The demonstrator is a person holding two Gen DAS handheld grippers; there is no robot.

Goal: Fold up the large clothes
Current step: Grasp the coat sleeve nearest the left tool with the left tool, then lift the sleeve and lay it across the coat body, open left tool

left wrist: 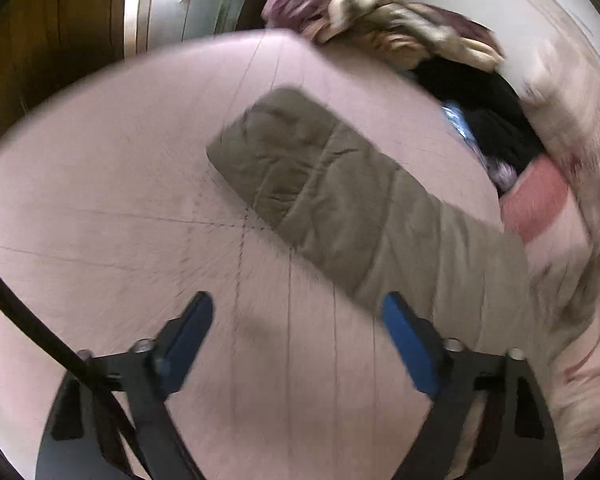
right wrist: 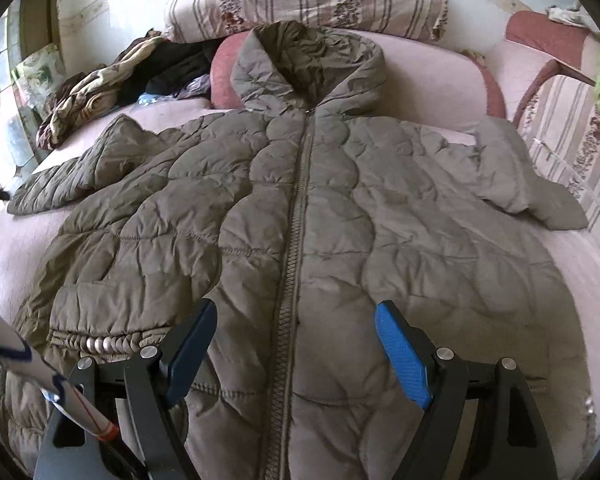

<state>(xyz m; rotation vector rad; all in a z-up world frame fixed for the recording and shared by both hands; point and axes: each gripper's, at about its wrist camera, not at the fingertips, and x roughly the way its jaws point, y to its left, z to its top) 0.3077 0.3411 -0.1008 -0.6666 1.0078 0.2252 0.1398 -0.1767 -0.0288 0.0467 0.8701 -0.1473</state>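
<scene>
Jacket [right wrist: 300,208] spread zipped on pink couch [right wrist: 432,68], both hand-held grippers [left wrist: 298,312] [right wrist: 296,324] wide open, gripping nothing.

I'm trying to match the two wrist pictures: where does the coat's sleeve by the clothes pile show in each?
Left wrist: the sleeve runs diagonally across the centre, cuff toward upper left.
Right wrist: it lies at the left edge, cuff pointing left.
Shared landmark: the clothes pile beyond it.
</scene>
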